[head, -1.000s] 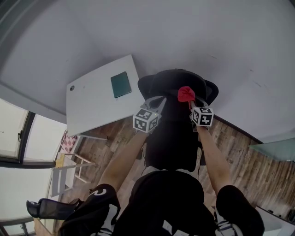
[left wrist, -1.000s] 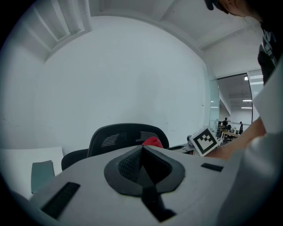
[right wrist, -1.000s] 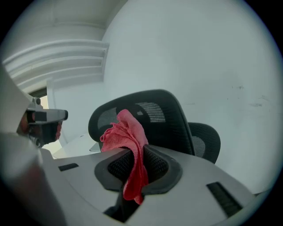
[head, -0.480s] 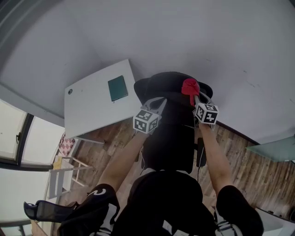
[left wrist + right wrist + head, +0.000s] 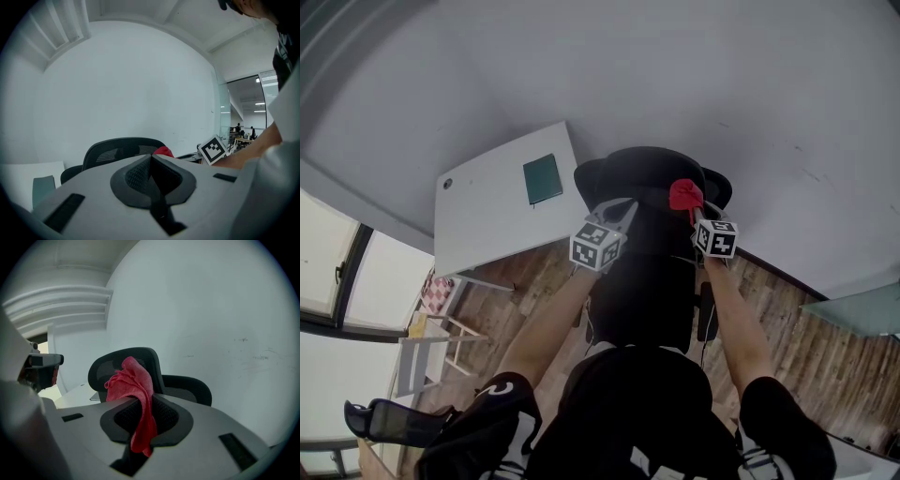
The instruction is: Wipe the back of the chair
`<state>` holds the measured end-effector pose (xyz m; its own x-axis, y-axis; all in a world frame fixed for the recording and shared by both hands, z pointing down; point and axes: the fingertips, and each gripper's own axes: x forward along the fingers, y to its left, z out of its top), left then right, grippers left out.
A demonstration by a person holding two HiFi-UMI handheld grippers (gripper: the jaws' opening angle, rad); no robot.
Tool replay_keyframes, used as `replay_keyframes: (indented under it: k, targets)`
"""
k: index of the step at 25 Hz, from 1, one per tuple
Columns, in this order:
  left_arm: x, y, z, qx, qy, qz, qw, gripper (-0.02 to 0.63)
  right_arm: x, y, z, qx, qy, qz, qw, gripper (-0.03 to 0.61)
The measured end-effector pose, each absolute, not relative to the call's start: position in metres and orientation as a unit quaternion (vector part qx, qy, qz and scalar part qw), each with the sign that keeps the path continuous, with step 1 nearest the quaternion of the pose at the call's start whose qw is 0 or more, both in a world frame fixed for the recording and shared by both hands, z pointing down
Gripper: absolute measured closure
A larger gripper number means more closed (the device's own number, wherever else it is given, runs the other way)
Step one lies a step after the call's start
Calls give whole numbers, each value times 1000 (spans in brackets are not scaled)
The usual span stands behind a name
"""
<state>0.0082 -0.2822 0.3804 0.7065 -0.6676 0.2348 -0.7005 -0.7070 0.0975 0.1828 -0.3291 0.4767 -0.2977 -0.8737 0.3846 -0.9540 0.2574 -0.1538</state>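
Squarely in the middle of the head view stands a black office chair (image 5: 645, 281), its mesh back (image 5: 649, 178) rising at the far side toward the white wall (image 5: 750, 84). A red cloth (image 5: 133, 385) hangs bunched over the right part of the back's upper edge. Whether the cloth actually presses on the mesh cannot be told. The right gripper (image 5: 142, 403) is clenched on that cloth: the fabric is pinched between its two jaws, a puff of it standing above them and a tail hanging below. The left gripper (image 5: 150, 161) holds nothing, its jaws closed against each other. It sits just left of the chair's back, with the back's top edge beyond its tips and the red cloth peeking over on the right. The two grippers flank the back, left and right, at about the same height. The person's bare forearms reach out over the seat from the near side. An armrest (image 5: 187, 386) shows right of the back in the right gripper view. Left of the chair is a white table (image 5: 487, 225) with a dark green book (image 5: 543, 178) lying flat on it near its far right corner. Below is a wood-plank floor (image 5: 787, 319).
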Motion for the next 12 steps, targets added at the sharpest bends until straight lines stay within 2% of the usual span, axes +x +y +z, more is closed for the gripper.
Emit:
replay_keyframes:
  k: [5, 12]
  targets:
    - [5, -274, 384, 912, -388, 91, 93, 589, 176, -314, 499, 560, -795, 188, 137, 511]
    - [-20, -262, 392, 891, -432, 95, 103, 589, 149, -313, 489, 524, -821, 198, 107, 511]
